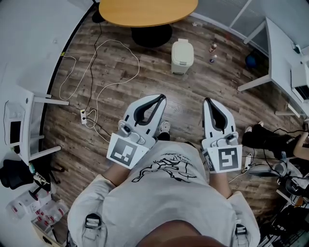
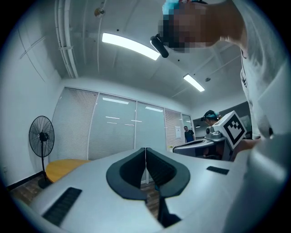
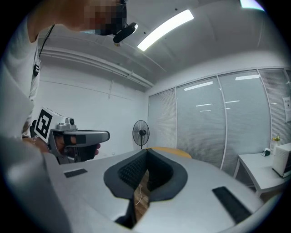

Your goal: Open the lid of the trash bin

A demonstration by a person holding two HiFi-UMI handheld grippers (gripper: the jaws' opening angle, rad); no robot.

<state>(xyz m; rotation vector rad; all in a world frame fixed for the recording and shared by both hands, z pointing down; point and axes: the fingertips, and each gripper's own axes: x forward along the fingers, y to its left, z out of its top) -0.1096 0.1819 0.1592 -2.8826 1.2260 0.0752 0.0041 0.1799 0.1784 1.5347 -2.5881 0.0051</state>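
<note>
The trash bin (image 1: pixel 182 57) is a small cream bin with its lid down, standing on the wood floor just in front of the round table. Both grippers are held at waist height, well short of the bin and pointing toward it. My left gripper (image 1: pixel 161 98) has its jaws pressed together with nothing between them, and so does my right gripper (image 1: pixel 208 101). The left gripper view shows its own shut jaws (image 2: pixel 145 150) and the right gripper's marker cube (image 2: pixel 233 128). The right gripper view shows its shut jaws (image 3: pixel 146 153) and the left gripper (image 3: pixel 75 136). Neither gripper view shows the bin.
An orange round table (image 1: pixel 145 12) on a black base (image 1: pixel 151 34) stands behind the bin. A white cable and power strip (image 1: pixel 84 117) lie on the floor at left. White desks (image 1: pixel 285 53) stand at right, small bottles (image 1: pixel 212 48) near the bin. A fan (image 3: pixel 141 132) stands farther off.
</note>
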